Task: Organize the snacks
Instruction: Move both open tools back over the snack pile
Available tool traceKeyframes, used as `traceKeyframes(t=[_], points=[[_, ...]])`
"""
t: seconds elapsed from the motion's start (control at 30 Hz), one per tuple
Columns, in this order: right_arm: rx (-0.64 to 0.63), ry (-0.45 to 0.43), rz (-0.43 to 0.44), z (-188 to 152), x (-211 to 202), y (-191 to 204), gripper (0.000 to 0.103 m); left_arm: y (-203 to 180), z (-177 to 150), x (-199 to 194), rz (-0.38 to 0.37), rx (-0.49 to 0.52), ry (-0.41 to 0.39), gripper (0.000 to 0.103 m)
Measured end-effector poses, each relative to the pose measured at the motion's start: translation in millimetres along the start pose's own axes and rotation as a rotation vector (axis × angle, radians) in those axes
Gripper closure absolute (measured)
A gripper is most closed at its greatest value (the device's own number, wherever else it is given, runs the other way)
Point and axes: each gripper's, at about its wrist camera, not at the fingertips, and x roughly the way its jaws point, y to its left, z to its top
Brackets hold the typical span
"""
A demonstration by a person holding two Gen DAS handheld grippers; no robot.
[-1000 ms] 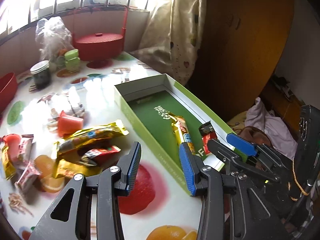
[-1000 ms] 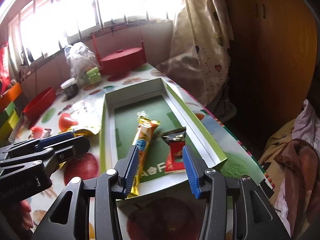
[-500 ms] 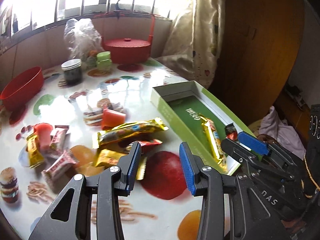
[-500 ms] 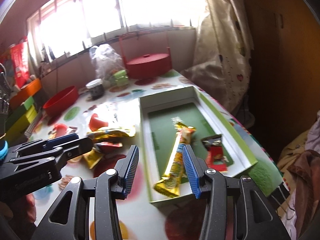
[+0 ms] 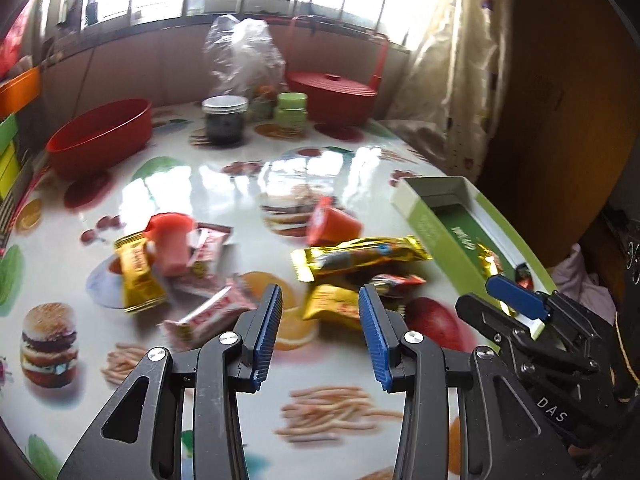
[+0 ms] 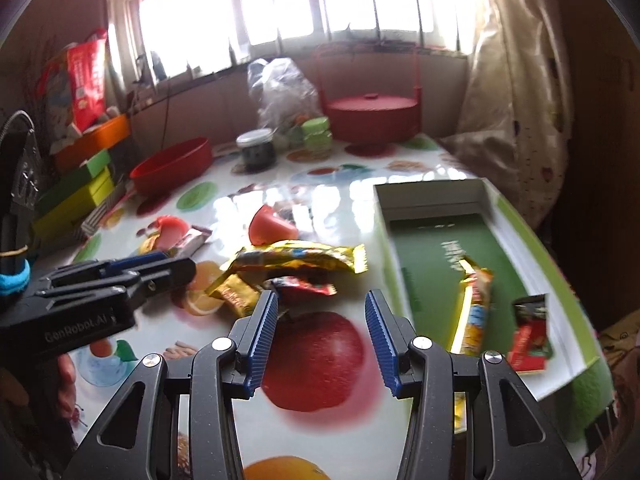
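I read "DAS" in pale letters on the black body of the right gripper (image 5: 516, 304) in the left wrist view, and "GenRobot.AI" on the black body of the left gripper (image 6: 132, 268) in the right wrist view; print on wrappers and green box is illegible.

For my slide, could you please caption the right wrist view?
Empty right gripper above tablecloth, loose snacks beside green box.
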Motion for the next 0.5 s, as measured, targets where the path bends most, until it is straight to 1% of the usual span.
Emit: traceKeyframes(t=[0.13,0.37,0.5], points=[[-0.028,0.025,0.027,2,13,13,0.058,19,-2,1,0.025,-0.027,0.005,0.062],[-0.093,0.081,0.107,6,39,39,0.058,51,-8,3,0.077,-0.075,0.020,0.062],[-0.111,0.105,0.135,6,53,51,0.058,67,-10,3,0.089,-0.093,0.023,0.062]])
